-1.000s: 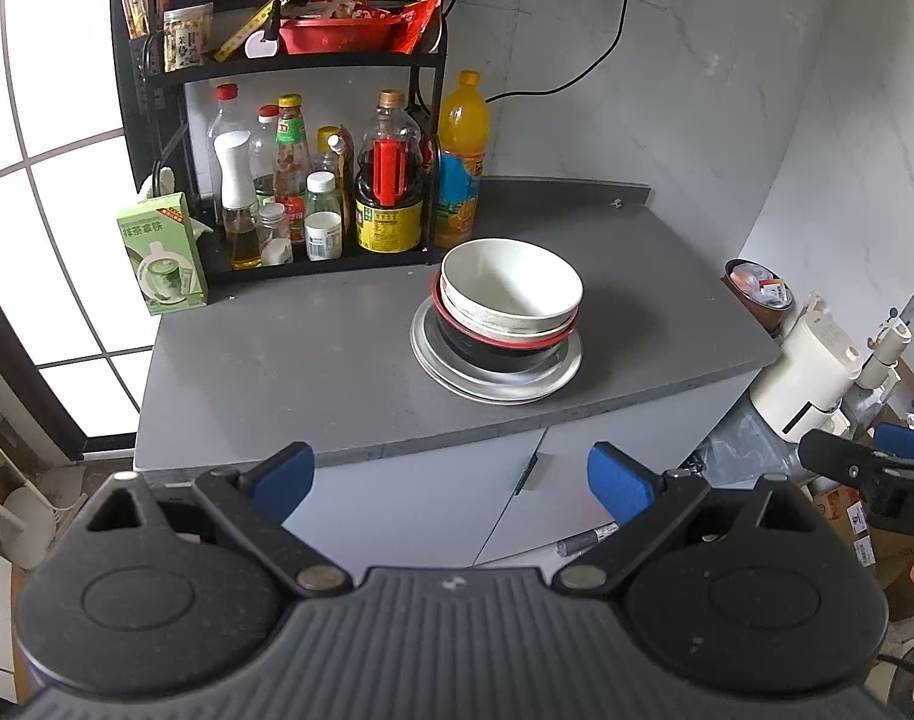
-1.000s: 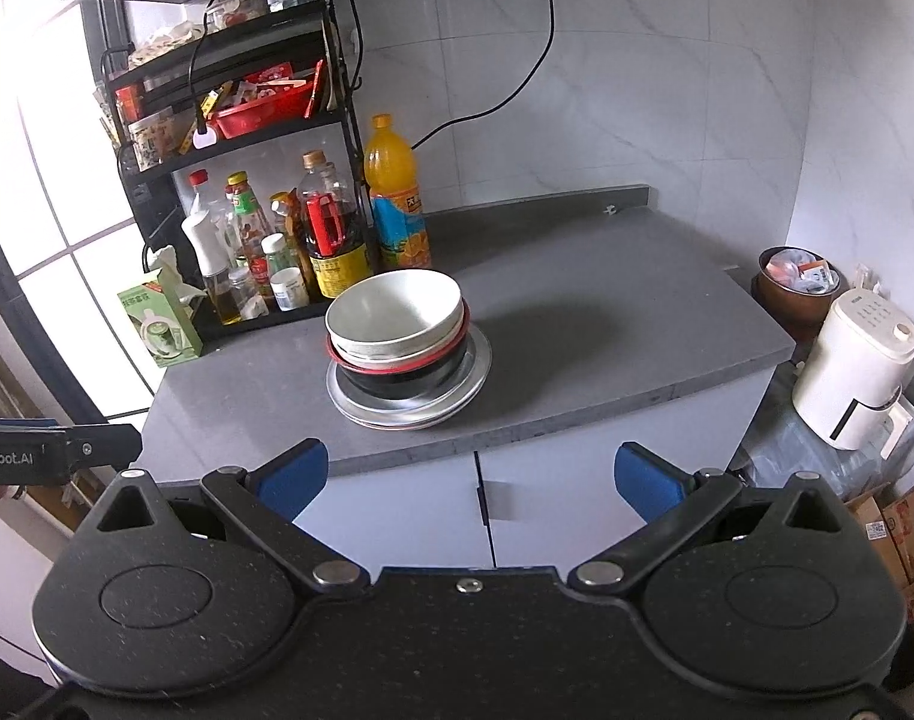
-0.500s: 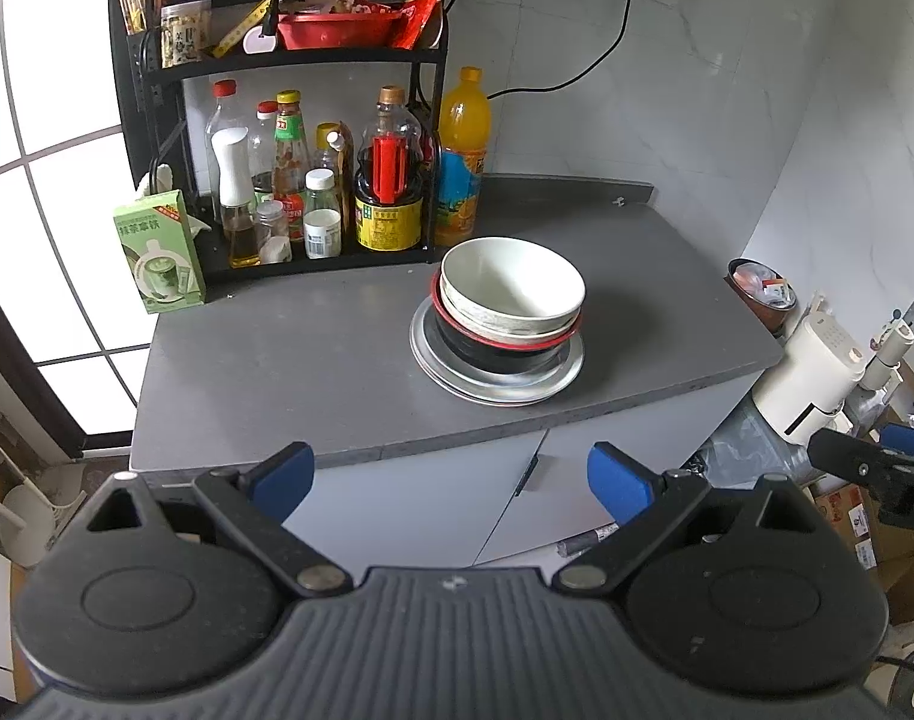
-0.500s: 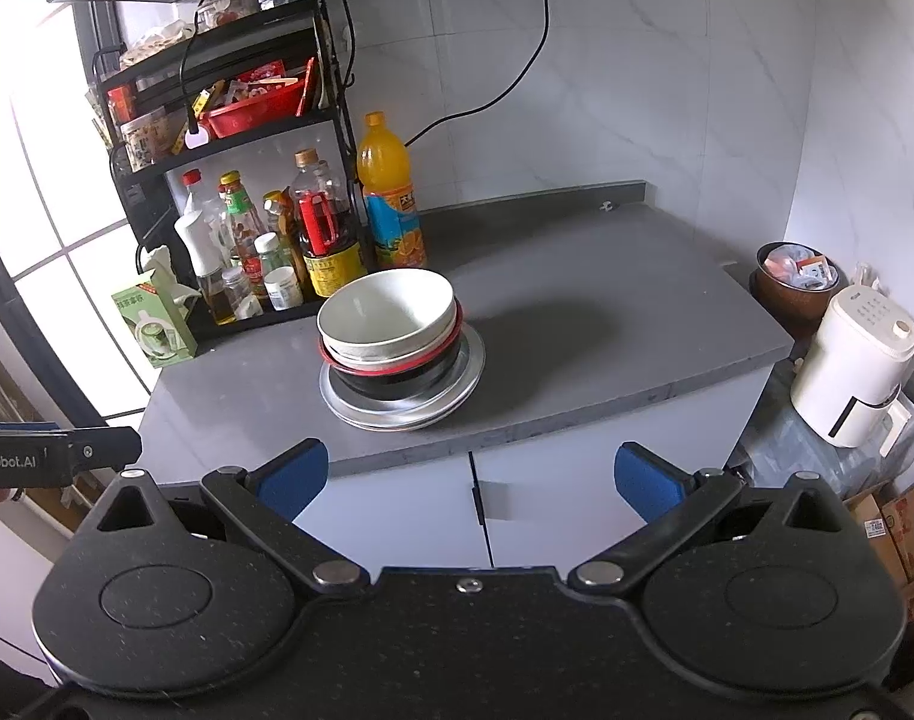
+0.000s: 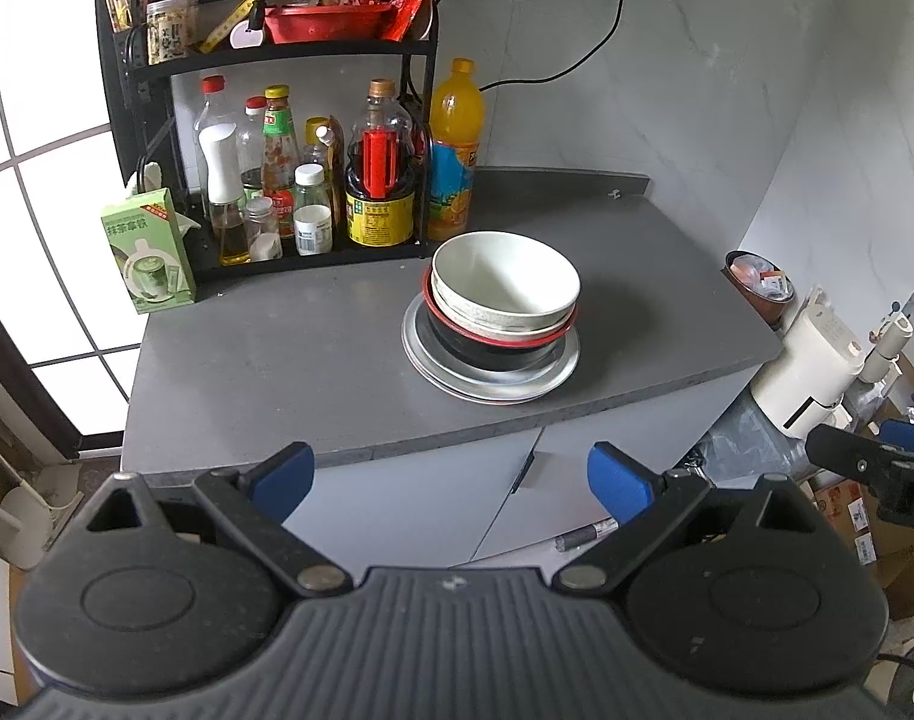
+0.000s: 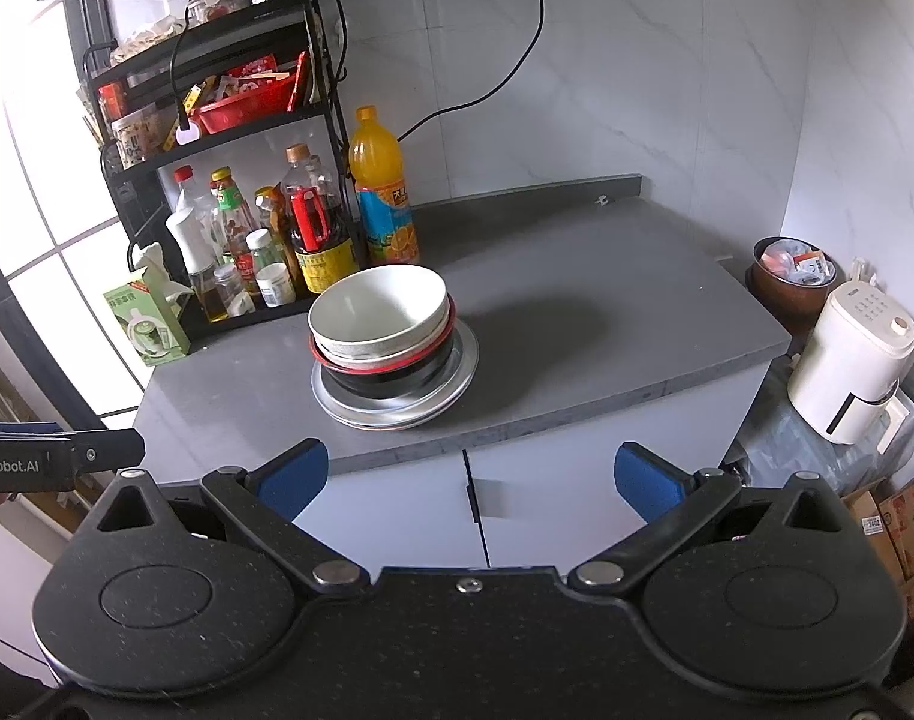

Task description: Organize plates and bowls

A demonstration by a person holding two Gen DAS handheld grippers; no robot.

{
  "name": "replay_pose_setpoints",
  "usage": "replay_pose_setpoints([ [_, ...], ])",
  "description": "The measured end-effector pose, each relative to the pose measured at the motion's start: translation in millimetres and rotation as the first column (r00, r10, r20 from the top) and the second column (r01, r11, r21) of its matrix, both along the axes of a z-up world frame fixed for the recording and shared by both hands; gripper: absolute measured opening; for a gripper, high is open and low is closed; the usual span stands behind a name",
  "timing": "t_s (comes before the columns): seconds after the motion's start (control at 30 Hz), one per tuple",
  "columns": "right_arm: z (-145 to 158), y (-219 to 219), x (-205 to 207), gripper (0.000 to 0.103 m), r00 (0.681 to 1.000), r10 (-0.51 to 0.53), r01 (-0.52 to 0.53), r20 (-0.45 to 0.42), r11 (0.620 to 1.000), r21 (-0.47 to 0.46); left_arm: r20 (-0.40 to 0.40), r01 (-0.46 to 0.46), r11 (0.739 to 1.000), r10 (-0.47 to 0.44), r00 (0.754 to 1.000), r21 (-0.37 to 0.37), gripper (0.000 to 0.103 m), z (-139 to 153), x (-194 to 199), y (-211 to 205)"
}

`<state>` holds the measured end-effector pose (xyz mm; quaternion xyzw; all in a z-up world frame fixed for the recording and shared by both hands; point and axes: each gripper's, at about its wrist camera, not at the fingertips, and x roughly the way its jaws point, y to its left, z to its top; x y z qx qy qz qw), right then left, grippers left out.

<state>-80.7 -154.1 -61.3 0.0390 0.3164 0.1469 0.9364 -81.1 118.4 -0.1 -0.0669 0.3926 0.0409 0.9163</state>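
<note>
Bowls (image 5: 505,282) nested, white atop red-rimmed black, on metal plates (image 5: 493,384); both jaws wide, empty.

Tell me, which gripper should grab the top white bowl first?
Probably the left gripper: the white bowl sits nearly straight ahead of it, but left of the right gripper. Both have open jaws and are similarly far away.

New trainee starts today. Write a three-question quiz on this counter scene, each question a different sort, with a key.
1. True or false: the left gripper holds a bowl.
2. What sits at the bottom of the stack: A) white bowl, B) metal plate, C) black bowl with red rim?
3. Fill in: the orange drink bottle stands beside the black ____.

Key: 1 false; both it and the right gripper are open and empty. 2 B. 3 rack.
</note>
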Motion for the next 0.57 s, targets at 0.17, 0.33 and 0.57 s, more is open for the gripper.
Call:
replay_pose_setpoints([
  [0.17,1.0,1.8,-1.0,0.103,1.000,-0.018,0.018,-0.001,1.000,-0.002,-0.009,0.017,1.000,-0.017,1.000,-0.007,0.097,-2.1,1.8,3.3],
  [0.33,-0.3,8.4,-8.4,0.103,0.999,-0.044,0.044,-0.012,0.999,-0.014,-0.013,0.047,0.999,-0.048,0.999,-0.018,0.097,-7.7,2.8,11.9],
  [0.57,-5.0,17.2,-20.3,0.103,0.996,-0.077,0.075,-0.037,0.996,-0.054,-0.009,0.092,0.995,-0.093,0.996,-0.040,0.097,-16.6,0.4,24.9],
])
